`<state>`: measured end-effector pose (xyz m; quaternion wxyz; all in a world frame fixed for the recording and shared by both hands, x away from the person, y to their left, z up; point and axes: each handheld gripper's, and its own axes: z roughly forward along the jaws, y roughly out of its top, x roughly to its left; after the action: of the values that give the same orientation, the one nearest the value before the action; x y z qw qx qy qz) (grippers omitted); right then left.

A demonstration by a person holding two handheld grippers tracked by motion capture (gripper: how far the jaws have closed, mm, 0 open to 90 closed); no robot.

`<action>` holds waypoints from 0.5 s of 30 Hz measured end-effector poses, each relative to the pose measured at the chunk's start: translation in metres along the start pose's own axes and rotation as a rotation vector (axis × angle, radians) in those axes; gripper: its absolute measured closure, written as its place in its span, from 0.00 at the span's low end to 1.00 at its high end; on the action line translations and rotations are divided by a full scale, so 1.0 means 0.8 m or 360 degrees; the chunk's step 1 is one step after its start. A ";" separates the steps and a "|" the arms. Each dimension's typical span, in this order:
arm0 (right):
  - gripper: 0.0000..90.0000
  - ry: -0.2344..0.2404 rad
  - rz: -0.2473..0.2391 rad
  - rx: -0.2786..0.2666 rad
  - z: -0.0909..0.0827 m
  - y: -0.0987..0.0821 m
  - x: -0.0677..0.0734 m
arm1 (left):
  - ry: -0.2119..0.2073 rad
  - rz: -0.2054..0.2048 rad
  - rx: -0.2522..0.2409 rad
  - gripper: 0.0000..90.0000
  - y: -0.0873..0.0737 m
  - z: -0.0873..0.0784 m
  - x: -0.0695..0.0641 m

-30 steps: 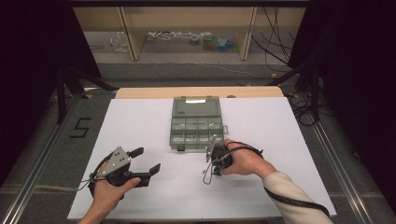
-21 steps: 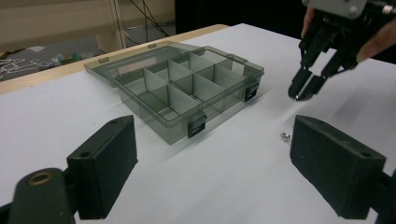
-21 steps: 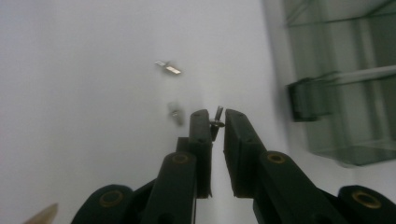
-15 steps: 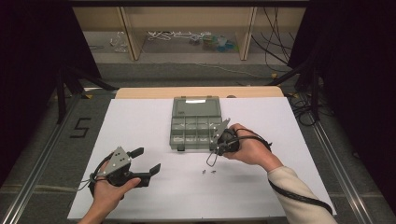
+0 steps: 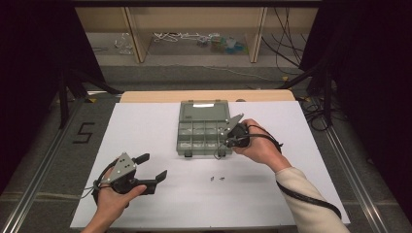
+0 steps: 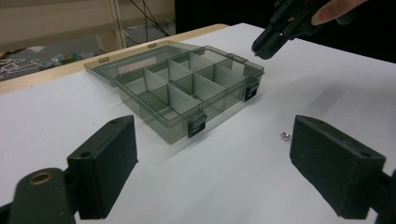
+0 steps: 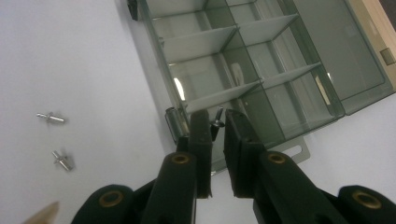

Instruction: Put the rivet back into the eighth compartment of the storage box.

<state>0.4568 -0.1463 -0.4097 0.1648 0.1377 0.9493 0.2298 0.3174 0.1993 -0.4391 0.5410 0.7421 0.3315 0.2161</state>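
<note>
Open clear grey plastic compartment box point(image 5: 204, 127) sits mid-table on the white table sheet point(image 5: 145, 131), two small metal pins point(image 5: 217, 178) lying just before it, near its right front corner.

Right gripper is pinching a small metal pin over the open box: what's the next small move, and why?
Probably ease the right gripper a little farther over the near corner compartment and open its fingers. The pin sits clamped at the fingertips, just above the compartment box edge, while two more pins wait on the table.
</note>
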 end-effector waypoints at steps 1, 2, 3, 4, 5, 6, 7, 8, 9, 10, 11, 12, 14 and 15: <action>0.91 -0.0002 0.0001 0.0005 0.001 0.000 0.000 | 0.0001 -0.0002 0.0000 0.16 0.000 0.000 0.000; 0.91 -0.0007 0.0000 0.0008 0.002 0.000 -0.001 | 0.0001 0.0000 0.0000 0.16 0.000 0.000 0.000; 0.91 -0.0003 0.0002 0.0011 0.003 0.000 -0.002 | 0.0001 -0.0002 0.0000 0.16 0.000 0.000 0.000; 0.91 0.0002 0.0001 0.0016 0.004 0.000 -0.002 | 0.0002 -0.0007 0.0000 0.16 0.000 0.000 0.000; 0.91 0.0006 0.0003 0.0018 0.005 0.000 -0.003 | 0.0002 0.0003 0.0001 0.16 0.000 0.000 0.000; 0.91 0.0000 0.0001 0.0021 0.006 0.000 -0.003 | 0.0002 -0.0003 0.0001 0.16 0.000 0.000 0.000; 0.91 0.0001 0.0005 0.0024 0.007 0.000 -0.004 | 0.0006 -0.0001 0.0007 0.16 0.000 -0.001 0.000; 0.91 0.0002 0.0005 0.0028 0.007 0.000 -0.005 | 0.0004 -0.0001 0.0002 0.16 0.000 0.000 0.000; 0.91 -0.0002 0.0005 0.0028 0.008 0.000 -0.006 | 0.0013 0.0000 0.0012 0.16 0.000 -0.001 0.000; 0.91 -0.0003 0.0001 0.0027 0.008 0.000 -0.007 | 0.0010 -0.0004 0.0011 0.16 0.000 -0.001 0.000; 0.91 -0.0003 0.0008 0.0029 0.009 0.000 -0.007 | 0.0011 0.0008 0.0011 0.16 0.000 -0.001 0.000; 0.91 -0.0008 0.0008 0.0028 0.009 0.000 -0.007 | 0.0011 0.0009 0.0010 0.16 0.000 -0.001 0.000; 0.91 -0.0006 0.0006 0.0030 0.011 0.001 -0.008 | 0.0005 0.0000 0.0004 0.16 0.000 0.000 0.000; 0.91 -0.0010 0.0008 0.0031 0.012 0.001 -0.008 | 0.0011 0.0009 0.0012 0.16 0.000 -0.001 0.000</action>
<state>0.4666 -0.1442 -0.4159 0.1659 0.1424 0.9505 0.2206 0.3172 0.2000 -0.4385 0.5365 0.7443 0.3320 0.2191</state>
